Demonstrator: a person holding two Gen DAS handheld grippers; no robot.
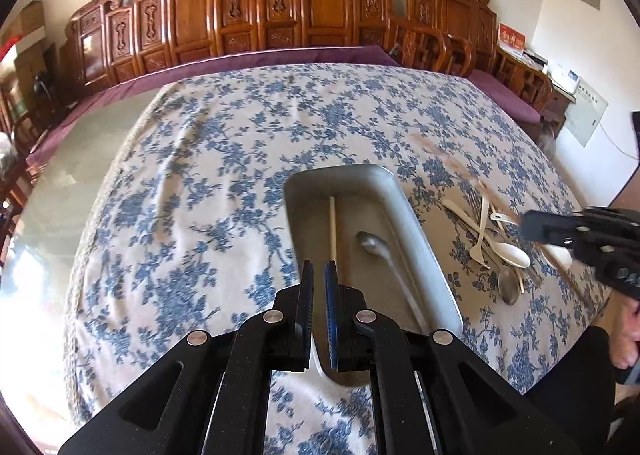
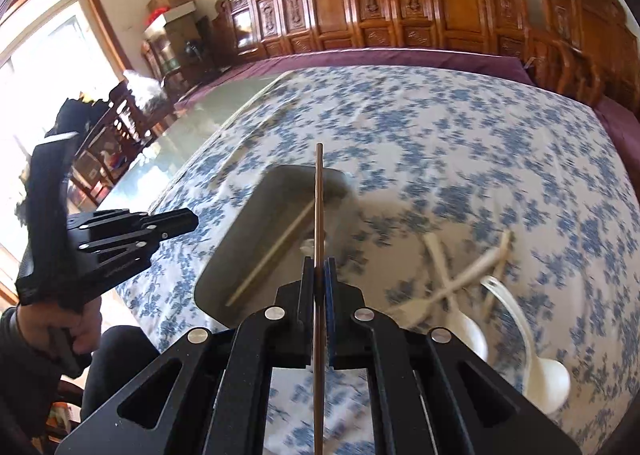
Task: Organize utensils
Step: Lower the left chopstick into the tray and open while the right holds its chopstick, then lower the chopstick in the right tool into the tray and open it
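Overhead, our right gripper is clenched on a thin dark brown chopstick above the rectangular steel tray. Our left gripper, nearly closed, grips nothing. Loose white and metal spoons lie beside the tray on the floral-clothed worktop.

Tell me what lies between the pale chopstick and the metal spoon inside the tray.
Nothing: in the left wrist view only bare tray floor separates the pale chopstick from the metal spoon.
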